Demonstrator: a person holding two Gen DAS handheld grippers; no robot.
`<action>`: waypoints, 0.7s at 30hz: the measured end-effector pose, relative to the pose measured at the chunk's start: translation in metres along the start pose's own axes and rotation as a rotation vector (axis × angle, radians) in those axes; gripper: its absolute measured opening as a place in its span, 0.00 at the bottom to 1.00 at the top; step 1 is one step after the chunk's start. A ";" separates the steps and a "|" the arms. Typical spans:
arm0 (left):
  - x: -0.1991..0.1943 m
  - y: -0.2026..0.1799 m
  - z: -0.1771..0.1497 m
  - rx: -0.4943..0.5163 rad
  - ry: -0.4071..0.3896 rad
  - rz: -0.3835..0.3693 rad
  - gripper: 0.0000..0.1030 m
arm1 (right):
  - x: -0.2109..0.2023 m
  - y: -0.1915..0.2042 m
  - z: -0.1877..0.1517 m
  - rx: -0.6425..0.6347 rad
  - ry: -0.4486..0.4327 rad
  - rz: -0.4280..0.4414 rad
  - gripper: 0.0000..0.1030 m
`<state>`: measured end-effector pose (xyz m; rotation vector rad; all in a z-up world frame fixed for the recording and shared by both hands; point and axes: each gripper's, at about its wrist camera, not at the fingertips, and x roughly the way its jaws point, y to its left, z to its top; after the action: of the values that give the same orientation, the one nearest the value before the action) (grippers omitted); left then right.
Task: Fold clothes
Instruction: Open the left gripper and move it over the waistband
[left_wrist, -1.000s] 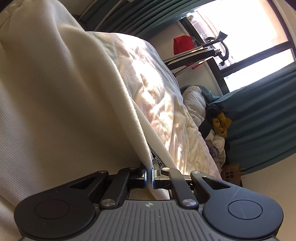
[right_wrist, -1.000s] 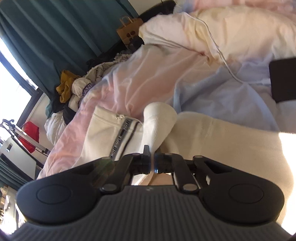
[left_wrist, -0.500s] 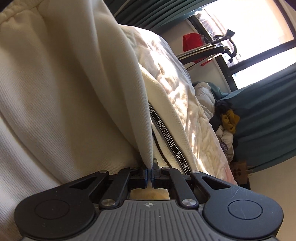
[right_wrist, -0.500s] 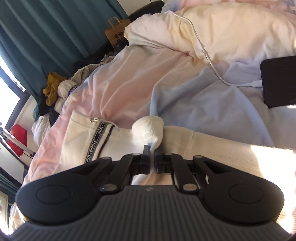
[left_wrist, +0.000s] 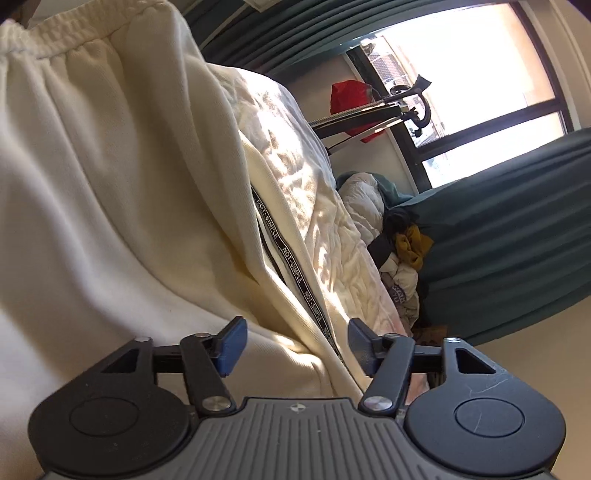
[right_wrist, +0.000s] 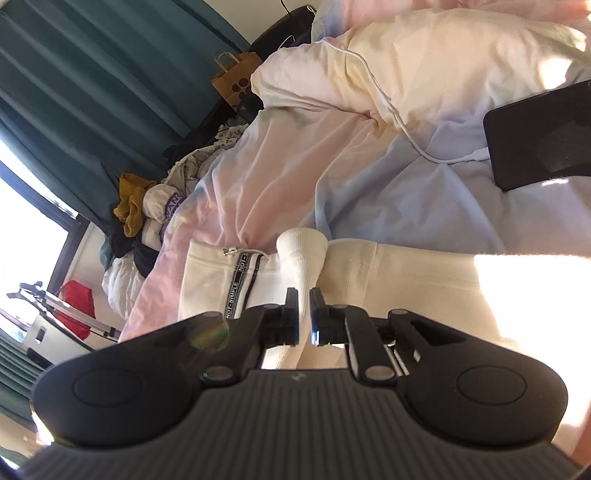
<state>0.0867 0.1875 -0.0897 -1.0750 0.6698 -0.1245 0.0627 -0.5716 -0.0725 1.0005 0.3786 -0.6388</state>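
Observation:
Cream-white trousers (left_wrist: 110, 206) with a black "NOT-SIMPLE" side stripe (left_wrist: 291, 266) lie on the bed, waistband at the top left of the left wrist view. My left gripper (left_wrist: 293, 345) is open just above the cloth, holding nothing. In the right wrist view the same trousers (right_wrist: 399, 280) lie across the bed with the stripe (right_wrist: 240, 284) at left. My right gripper (right_wrist: 303, 314) is shut on a ribbed leg cuff (right_wrist: 301, 254) that stands up between its fingers.
The bed has a pink and pale blue duvet (right_wrist: 295, 162) and a pillow (right_wrist: 443, 62). A black phone (right_wrist: 539, 136) with a white cable (right_wrist: 406, 122) lies at right. A clothes pile (right_wrist: 147, 206), paper bag (right_wrist: 232, 81), teal curtains (left_wrist: 517, 236) and window (left_wrist: 461, 74) stand beyond.
My left gripper has opened and let go of the trouser cloth, which now lies on the bed. My right gripper has moved lower toward the bed, still pinching the cuff.

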 end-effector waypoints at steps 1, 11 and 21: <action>-0.008 0.002 -0.002 -0.037 0.006 -0.011 0.79 | -0.005 -0.001 0.001 0.002 0.000 0.002 0.10; -0.101 -0.003 -0.018 -0.068 -0.118 -0.020 0.89 | -0.044 -0.026 0.009 0.001 0.085 -0.086 0.10; -0.172 -0.018 -0.029 -0.039 -0.361 0.340 0.89 | -0.067 -0.021 0.003 -0.026 0.075 -0.077 0.10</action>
<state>-0.0632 0.2264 -0.0066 -0.9739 0.5191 0.3696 -0.0020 -0.5608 -0.0469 0.9902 0.4923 -0.6652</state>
